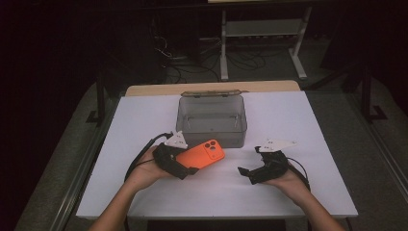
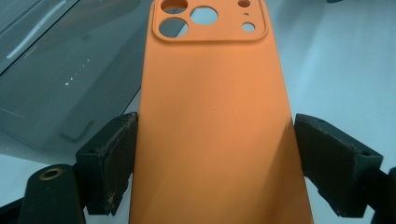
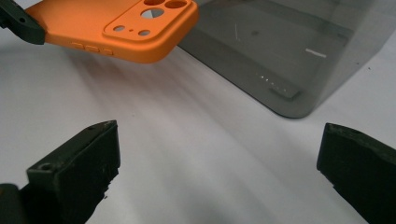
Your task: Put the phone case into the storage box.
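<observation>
Orange phone case [image 2: 212, 116], matte and probably silicone: light, bendy, grippy, not fragile. The left gripper [image 1: 179, 162] is clamped across its long edges near the plain end, holding it raised just in front of the translucent grey box [image 1: 211, 118]; that stiff rim seems the best hold. Right gripper [image 1: 254, 173] stands apart, empty, near the box.

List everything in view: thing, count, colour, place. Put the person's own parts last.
phone case: 1, orange, held above the table in front of the box
box: 1, translucent grey, open, far middle of the table
table: 1, white top
shelf frame: 1, white, on the floor beyond the table
left tongs: 1, black, shut on the phone case's sides
right tongs: 1, black, open, nothing between them
hands: 2, bottom edge
</observation>
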Demonstrator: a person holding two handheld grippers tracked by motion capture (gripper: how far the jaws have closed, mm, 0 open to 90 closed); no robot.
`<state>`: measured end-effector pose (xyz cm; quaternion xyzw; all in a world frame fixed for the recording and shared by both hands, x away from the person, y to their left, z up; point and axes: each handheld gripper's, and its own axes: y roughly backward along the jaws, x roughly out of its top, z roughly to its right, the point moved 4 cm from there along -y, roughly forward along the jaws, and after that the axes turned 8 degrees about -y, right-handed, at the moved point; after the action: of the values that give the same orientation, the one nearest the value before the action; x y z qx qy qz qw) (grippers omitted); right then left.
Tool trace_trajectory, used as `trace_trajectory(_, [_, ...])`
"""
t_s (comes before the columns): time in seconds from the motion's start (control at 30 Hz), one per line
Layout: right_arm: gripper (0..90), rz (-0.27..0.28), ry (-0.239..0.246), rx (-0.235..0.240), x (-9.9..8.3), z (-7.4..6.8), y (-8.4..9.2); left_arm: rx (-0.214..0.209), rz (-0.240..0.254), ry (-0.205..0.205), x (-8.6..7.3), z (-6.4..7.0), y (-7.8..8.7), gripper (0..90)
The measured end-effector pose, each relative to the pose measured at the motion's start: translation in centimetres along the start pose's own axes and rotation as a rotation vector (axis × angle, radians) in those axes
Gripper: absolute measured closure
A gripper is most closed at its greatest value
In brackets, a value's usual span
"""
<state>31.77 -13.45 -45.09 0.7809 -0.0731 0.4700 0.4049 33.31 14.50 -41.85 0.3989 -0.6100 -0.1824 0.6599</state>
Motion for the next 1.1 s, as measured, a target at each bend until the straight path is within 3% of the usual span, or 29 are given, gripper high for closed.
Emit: trace_trajectory(1.1, [0.0, 0.005, 0.028, 0.033, 1.5, -1.2, -2.6, -0.001, 0.016, 0.002, 0.3, 0.0, 0.2, 16.5])
